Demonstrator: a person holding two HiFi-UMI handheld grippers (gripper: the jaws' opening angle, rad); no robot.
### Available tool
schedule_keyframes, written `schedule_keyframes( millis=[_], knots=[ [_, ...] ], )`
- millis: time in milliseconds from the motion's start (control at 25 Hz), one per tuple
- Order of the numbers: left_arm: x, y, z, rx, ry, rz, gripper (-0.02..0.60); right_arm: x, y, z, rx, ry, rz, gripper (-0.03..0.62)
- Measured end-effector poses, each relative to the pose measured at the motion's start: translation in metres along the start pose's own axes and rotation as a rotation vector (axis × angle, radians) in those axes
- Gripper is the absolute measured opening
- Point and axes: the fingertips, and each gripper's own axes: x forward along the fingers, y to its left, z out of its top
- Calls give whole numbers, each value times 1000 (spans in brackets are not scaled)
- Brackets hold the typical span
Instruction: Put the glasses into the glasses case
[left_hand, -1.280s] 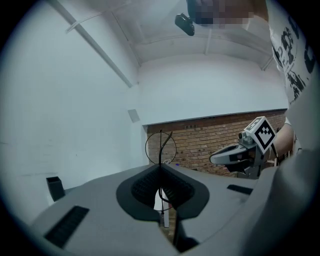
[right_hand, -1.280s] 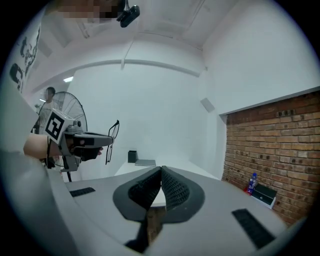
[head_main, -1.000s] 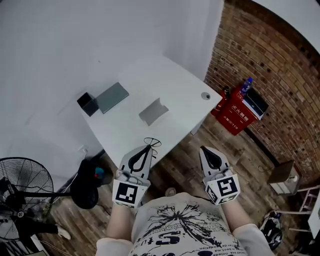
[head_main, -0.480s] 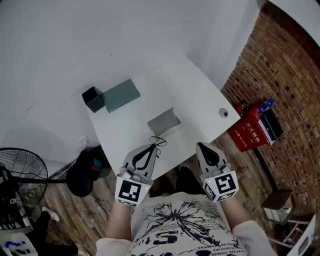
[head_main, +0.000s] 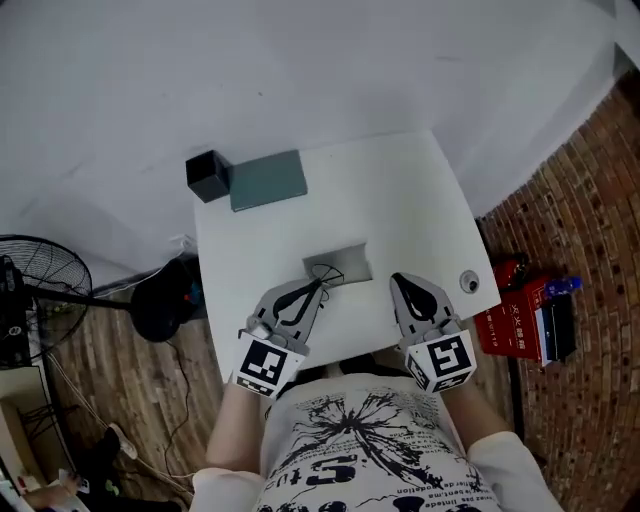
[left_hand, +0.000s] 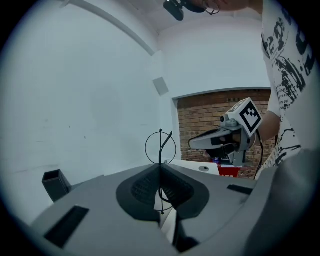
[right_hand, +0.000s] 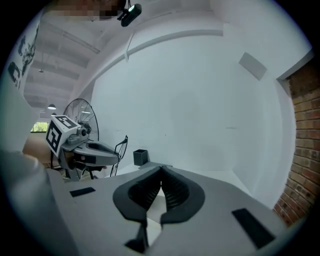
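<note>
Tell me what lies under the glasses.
In head view the thin black wire-frame glasses, pinched by the left gripper, overlap the grey glasses case on the white table; contact cannot be judged.

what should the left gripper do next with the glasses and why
Probably ease the left gripper forward and down, jaws shut. It clamps the glasses, which in the head view hang at the near edge of the grey case on the table, not yet inside. The right gripper is shut and empty beside it.
</note>
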Motion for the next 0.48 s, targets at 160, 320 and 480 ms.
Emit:
schedule_keyframes(
  millis=[160, 320, 480],
  knots=[
    [32, -2, -27, 36, 106, -3, 15, 18, -20, -14, -14, 11, 79, 15],
    [53, -3, -56, 62, 216, -17, 15, 33, -37, -25, -6, 21, 133, 15],
    [74, -3, -75, 100, 314, -46, 15, 43, -52, -39, 6, 40, 170, 15]
  ],
)
